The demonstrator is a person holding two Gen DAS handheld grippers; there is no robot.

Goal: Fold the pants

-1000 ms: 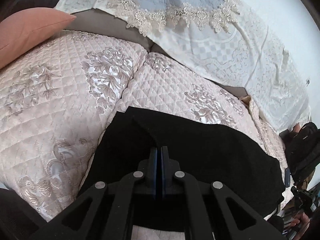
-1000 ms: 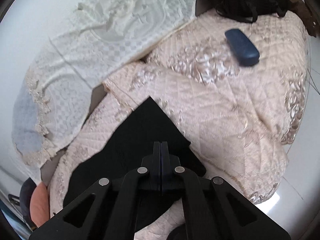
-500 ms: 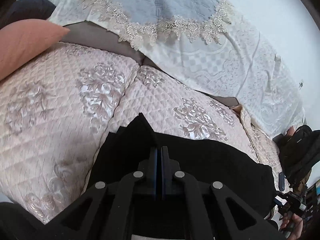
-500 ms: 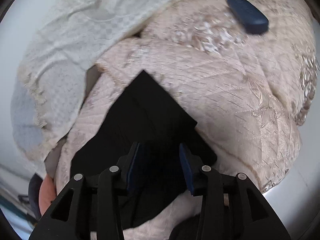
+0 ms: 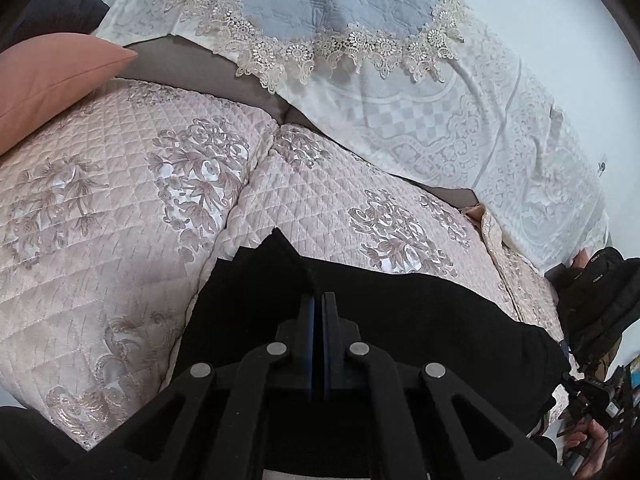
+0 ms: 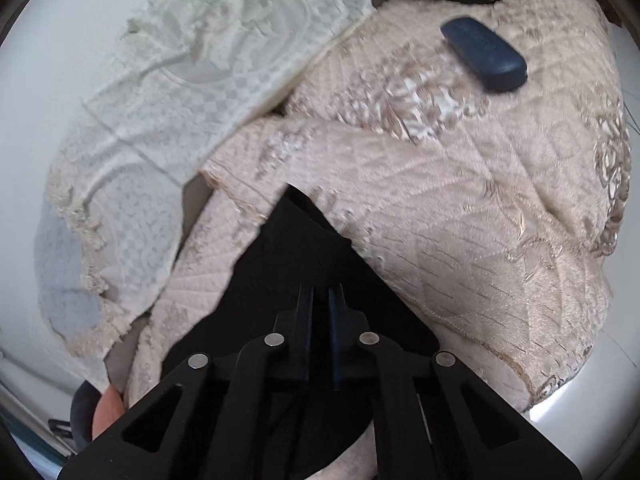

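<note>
Black pants lie folded on a quilted pink sofa cover. My left gripper is shut on an edge of the pants, with a raised corner of cloth just ahead of the fingertips. In the right wrist view the pants show as a black shape with a corner pointing away. My right gripper sits over them with a narrow gap between its blue pads; whether cloth is pinched there is not visible.
A salmon pillow lies at the left. A lace throw covers the sofa back. A dark blue case lies on the cover to the right. A black bag sits at the far right end.
My right gripper opened wide half a second ago and has now closed to a narrow gap. My left gripper stayed shut and lifted the pants edge, raising a corner.
</note>
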